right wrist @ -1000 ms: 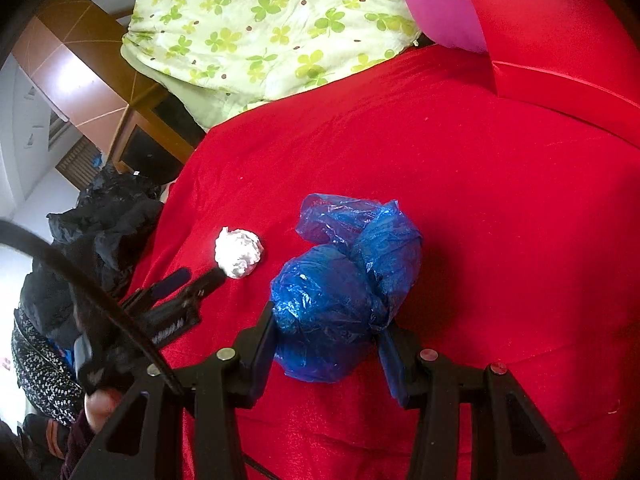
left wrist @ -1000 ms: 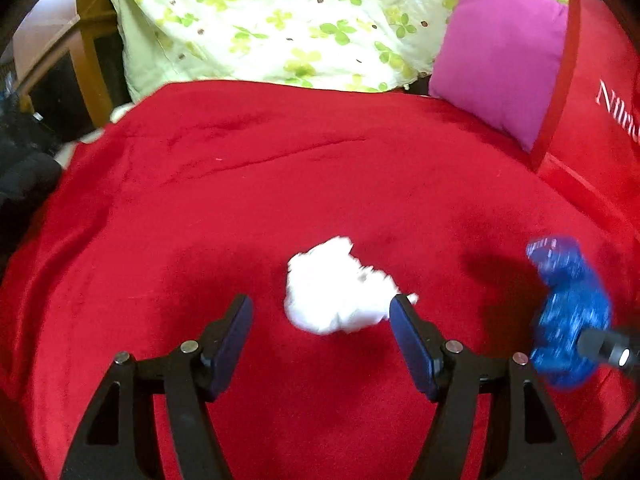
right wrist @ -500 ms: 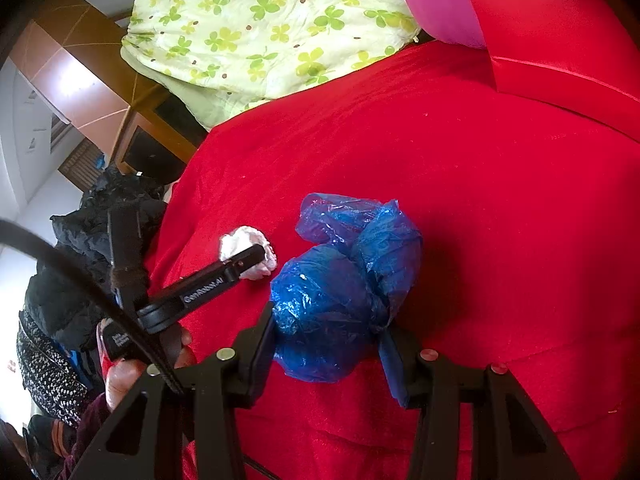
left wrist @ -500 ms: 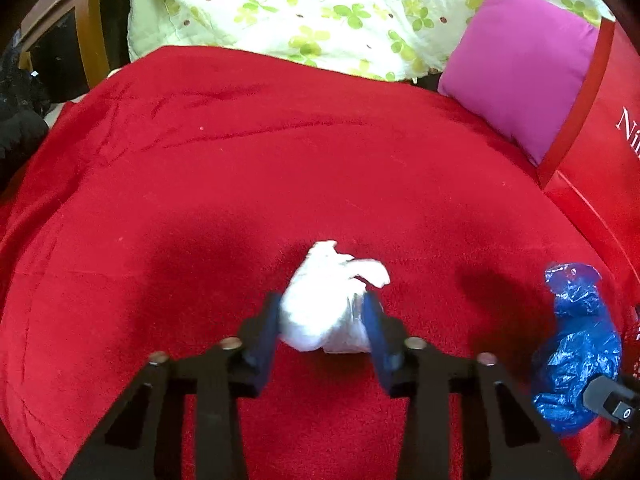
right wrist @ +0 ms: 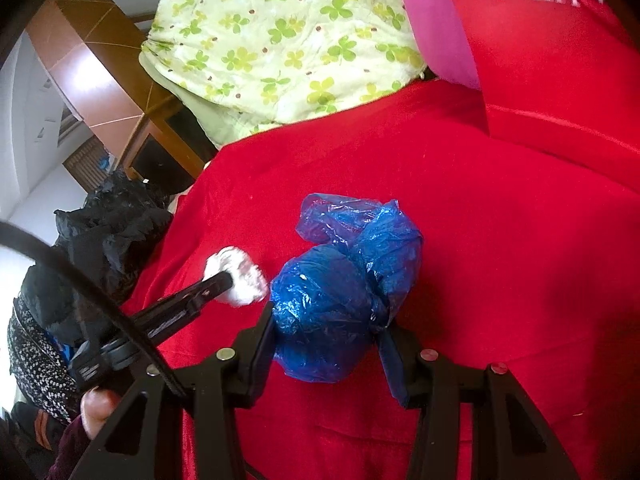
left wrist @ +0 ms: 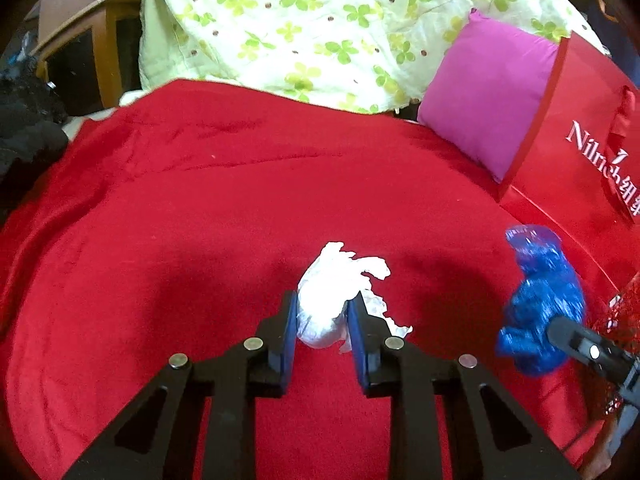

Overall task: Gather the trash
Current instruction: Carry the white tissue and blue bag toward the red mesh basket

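- Trash was the subject here: a crumpled white paper tissue wad (left wrist: 332,300) and a scrunched ball of thin blue plastic film (right wrist: 344,288), each held in its own tool above a bed spread with a soft red blanket (left wrist: 200,216).
- The left gripper (left wrist: 322,334) pinched the tissue between its two blue-padded fingers (left wrist: 289,332), which were nearly together; the grip seemed meant to lift the wad off the blanket.
- The tissue looked soft and squashed at the middle, with ragged torn flaps sticking out to the right of the fingers.
- The right gripper (right wrist: 328,344) clamped the blue plastic ball at its lower half, its fingers partly spread around the bulk, probably to carry it off together with the tissue.
- The plastic looked glossy, wrinkled and knotted, with a looser lobe at the top.
- A shiny red paper carrier bag with white lettering (left wrist: 580,152) stood at the right, beside a magenta square cushion (left wrist: 488,100), a likely place for the trash.
- A pale green clover-print quilt (left wrist: 320,24) lay bunched behind.
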{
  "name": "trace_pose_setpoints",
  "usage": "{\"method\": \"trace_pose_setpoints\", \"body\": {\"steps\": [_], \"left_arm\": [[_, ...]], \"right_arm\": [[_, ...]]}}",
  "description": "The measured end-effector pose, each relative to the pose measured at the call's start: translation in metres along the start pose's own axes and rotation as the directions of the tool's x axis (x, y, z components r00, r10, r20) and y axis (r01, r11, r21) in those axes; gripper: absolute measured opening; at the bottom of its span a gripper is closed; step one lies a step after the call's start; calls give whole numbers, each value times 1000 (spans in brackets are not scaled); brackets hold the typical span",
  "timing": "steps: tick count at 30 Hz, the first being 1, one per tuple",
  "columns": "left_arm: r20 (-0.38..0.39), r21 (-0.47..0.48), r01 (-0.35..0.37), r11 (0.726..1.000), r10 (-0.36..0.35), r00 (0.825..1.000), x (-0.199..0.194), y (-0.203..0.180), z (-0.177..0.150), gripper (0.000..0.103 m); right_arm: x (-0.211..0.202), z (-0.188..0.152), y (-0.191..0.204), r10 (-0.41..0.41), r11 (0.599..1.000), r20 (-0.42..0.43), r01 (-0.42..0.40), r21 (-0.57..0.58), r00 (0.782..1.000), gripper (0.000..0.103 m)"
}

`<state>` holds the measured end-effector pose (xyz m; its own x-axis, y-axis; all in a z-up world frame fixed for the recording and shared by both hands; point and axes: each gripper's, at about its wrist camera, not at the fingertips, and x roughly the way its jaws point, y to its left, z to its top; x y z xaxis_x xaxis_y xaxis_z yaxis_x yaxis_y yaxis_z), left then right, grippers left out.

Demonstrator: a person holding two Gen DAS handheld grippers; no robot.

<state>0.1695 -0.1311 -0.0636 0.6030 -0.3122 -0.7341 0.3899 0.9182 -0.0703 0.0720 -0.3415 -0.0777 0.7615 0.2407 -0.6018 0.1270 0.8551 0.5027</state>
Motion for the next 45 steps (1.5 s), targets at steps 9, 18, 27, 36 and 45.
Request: {"method": "trace_pose_setpoints", "body": {"steps": [9,18,27,36,45], "left_arm": [[101,104,-163,981,152,983,-66,-38,-26,26],[181,162,-205,965,175,968,-112,-68,-45,26],[219,168,-185,968,146,965,-142,-86,-58,26],[241,173,-178,969,133,961,-161,-92,-64,26],[262,177,-176,968,126,957,-179,-92,-66,26]], "right_arm": [[-31,-3,6,7,999,52,-4,-54,999,50],[-62,-15,13,-14,989,105,29,-144,994,50],[-99,-23,23,4,972,195,42,-230,981,50],[-131,-46,23,7,969,241,53,-241,971,50],[-161,-75,33,36,956,281,48,-289,959,50]]}}
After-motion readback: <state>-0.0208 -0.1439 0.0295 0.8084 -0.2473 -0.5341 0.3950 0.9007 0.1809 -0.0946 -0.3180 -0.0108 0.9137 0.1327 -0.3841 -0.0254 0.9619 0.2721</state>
